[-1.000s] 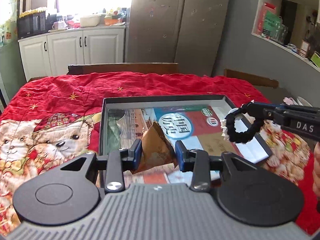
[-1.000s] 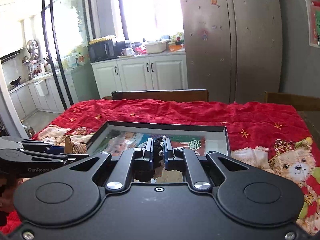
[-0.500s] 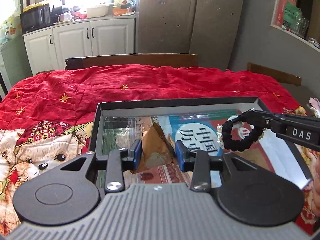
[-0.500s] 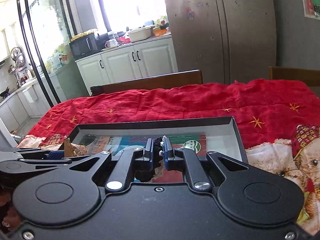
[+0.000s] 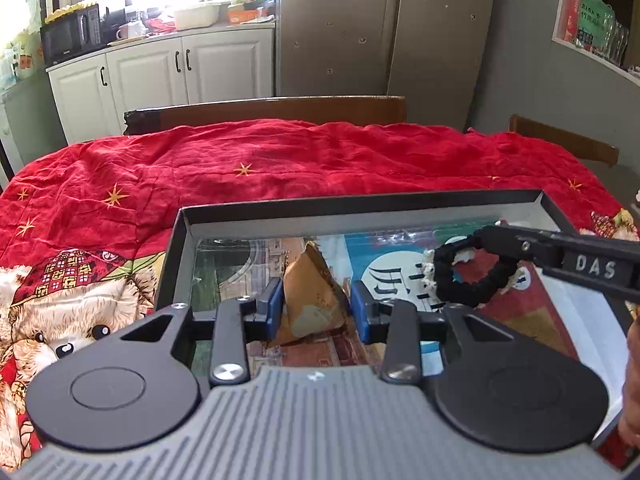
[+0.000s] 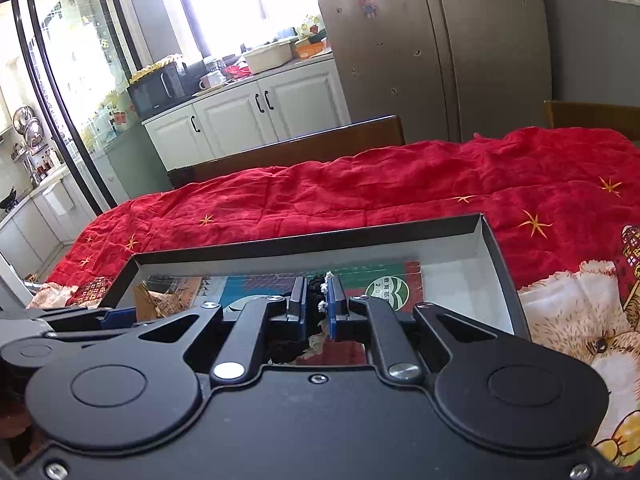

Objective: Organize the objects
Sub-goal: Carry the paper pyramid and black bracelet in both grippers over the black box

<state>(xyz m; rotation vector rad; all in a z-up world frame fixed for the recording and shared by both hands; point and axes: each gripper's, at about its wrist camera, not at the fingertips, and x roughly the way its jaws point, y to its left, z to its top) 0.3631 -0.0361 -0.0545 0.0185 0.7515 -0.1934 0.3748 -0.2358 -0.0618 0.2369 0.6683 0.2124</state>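
A shallow black box (image 5: 360,205) (image 6: 312,242) lies on the red quilt, with a printed book (image 5: 400,264) flat inside it. My left gripper (image 5: 316,306) is shut on a brown pyramid-shaped paper packet (image 5: 310,296), held over the left part of the box. Coming in from the right, my right gripper (image 5: 492,236) (image 6: 317,304) is shut on a black braided bracelet (image 5: 460,276) (image 6: 316,286) with white frayed ends, which hangs over the book. In the right wrist view the packet (image 6: 154,302) and the left gripper's blue pad show at the lower left.
The red quilt (image 5: 280,160) with teddy-bear patches (image 5: 60,312) covers the table around the box. Wooden chair backs (image 5: 280,106) stand behind the far edge. White cabinets (image 5: 160,76) and a grey fridge (image 5: 380,28) lie beyond. A hand (image 5: 632,380) shows at the right edge.
Both grippers have moved forward and down over the box, which now looms larger. The bracelet has sunk closer to the book. Both grips are unchanged.
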